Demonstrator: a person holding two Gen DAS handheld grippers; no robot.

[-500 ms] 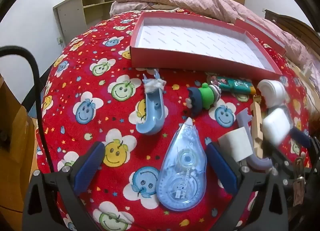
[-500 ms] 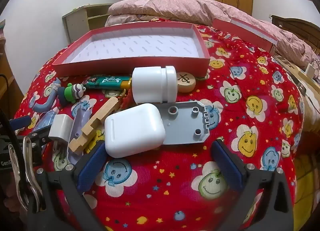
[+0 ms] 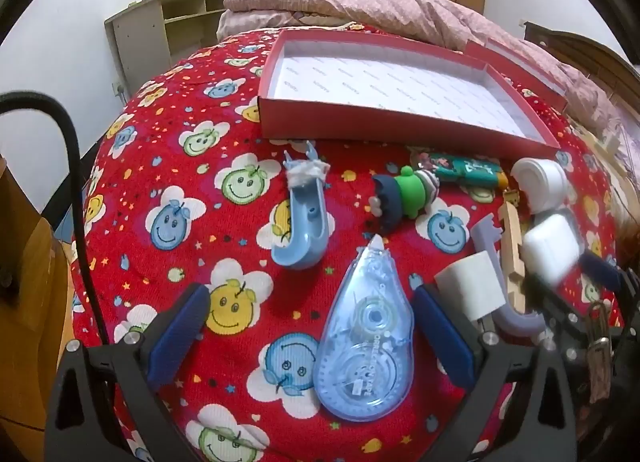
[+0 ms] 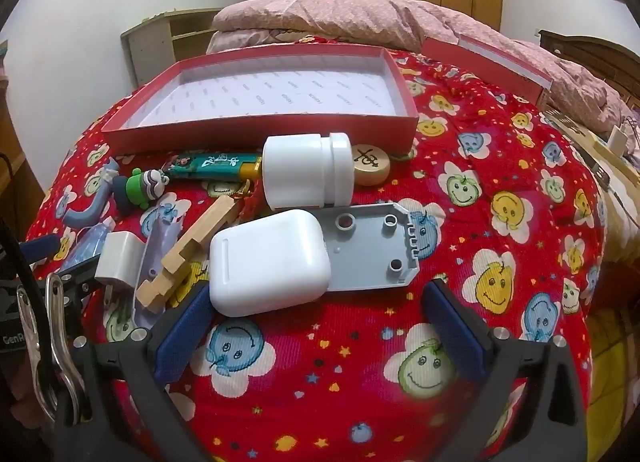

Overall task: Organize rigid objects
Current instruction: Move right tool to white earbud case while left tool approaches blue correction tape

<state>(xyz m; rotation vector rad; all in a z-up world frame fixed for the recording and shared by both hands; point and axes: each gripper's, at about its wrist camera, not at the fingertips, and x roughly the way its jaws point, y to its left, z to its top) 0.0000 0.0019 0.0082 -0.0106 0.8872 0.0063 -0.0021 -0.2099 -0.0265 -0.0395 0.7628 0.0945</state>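
Observation:
In the left wrist view my left gripper (image 3: 312, 334) is open just above the red smiley-print bedcover. A clear blue correction-tape dispenser (image 3: 366, 342) lies between its fingers, close to the right one and untouched. Beyond it lie a blue curved piece (image 3: 304, 214), a green toy figure (image 3: 404, 194) and the red box (image 3: 400, 126). My right gripper (image 4: 320, 332) is also open, with bare cover between its fingers. A white earbud case (image 4: 268, 262) sits just past its left finger, lying partly over a grey plastic plate (image 4: 372, 250). Behind them lie a white jar (image 4: 308, 170), a wooden game disc (image 4: 370, 164) and a green lighter (image 4: 212, 164).
A wooden notched block (image 4: 192, 250), a white charger cube (image 4: 120, 258) and a lavender piece (image 4: 156, 246) crowd the space between the two grippers. The box's lid (image 4: 492, 58) leans on a pink quilt (image 4: 360, 18) at the back. The bed drops off at the left and right.

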